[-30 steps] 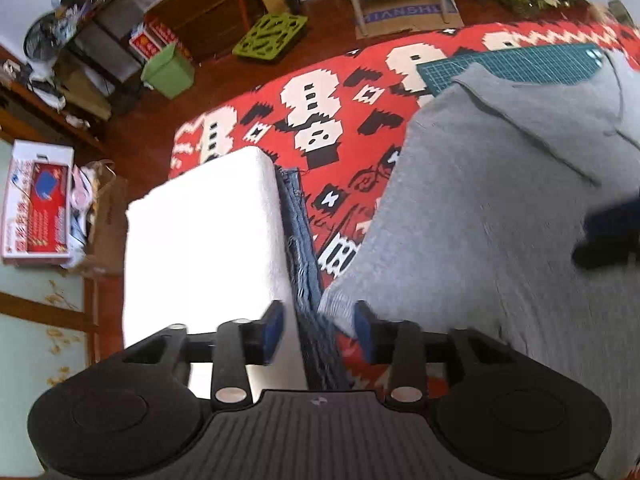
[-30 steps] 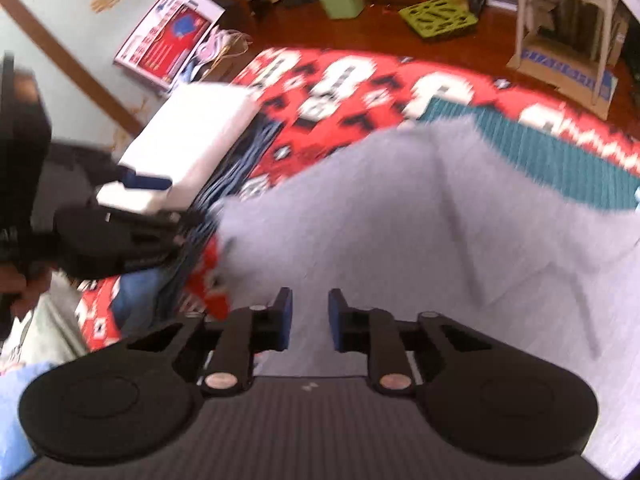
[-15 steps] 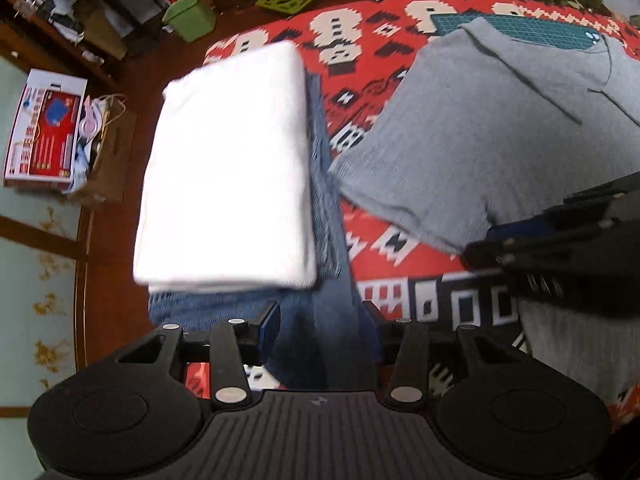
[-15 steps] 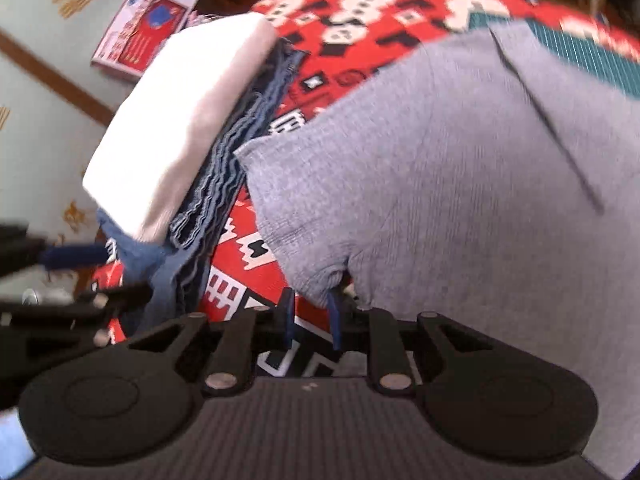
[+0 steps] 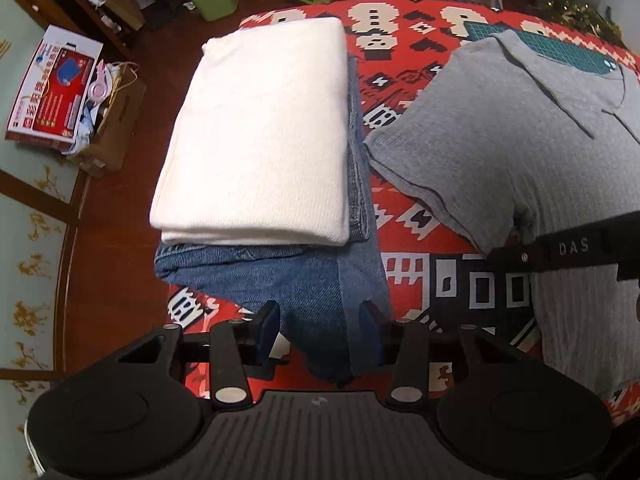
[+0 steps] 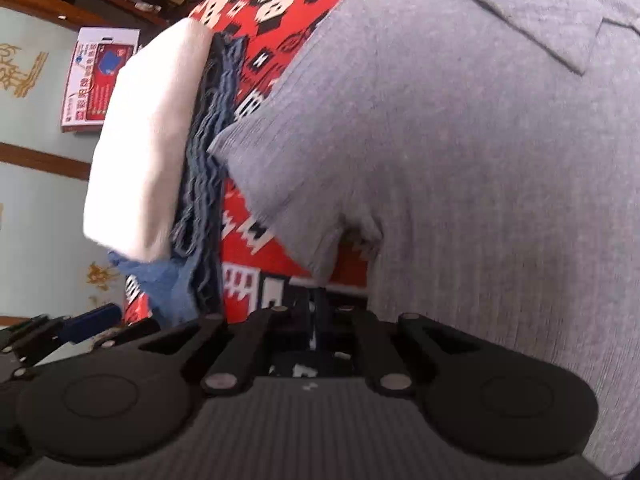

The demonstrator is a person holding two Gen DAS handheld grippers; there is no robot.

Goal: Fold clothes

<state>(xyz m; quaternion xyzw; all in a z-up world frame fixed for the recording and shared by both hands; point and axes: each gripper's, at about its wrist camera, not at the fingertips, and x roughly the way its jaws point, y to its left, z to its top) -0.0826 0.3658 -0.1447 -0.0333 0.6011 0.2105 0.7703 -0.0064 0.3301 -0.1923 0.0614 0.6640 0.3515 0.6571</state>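
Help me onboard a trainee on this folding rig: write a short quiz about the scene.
1. True or false: the white folded garment lies on top of the folded jeans.
2. The left gripper is: A) open above the jeans; B) shut on the jeans; C) shut on the white garment.
3. Which garment does the right gripper pinch, and roughly where?

Key
1. True.
2. A.
3. The gray shirt, at the sleeve's lower edge near the underarm.
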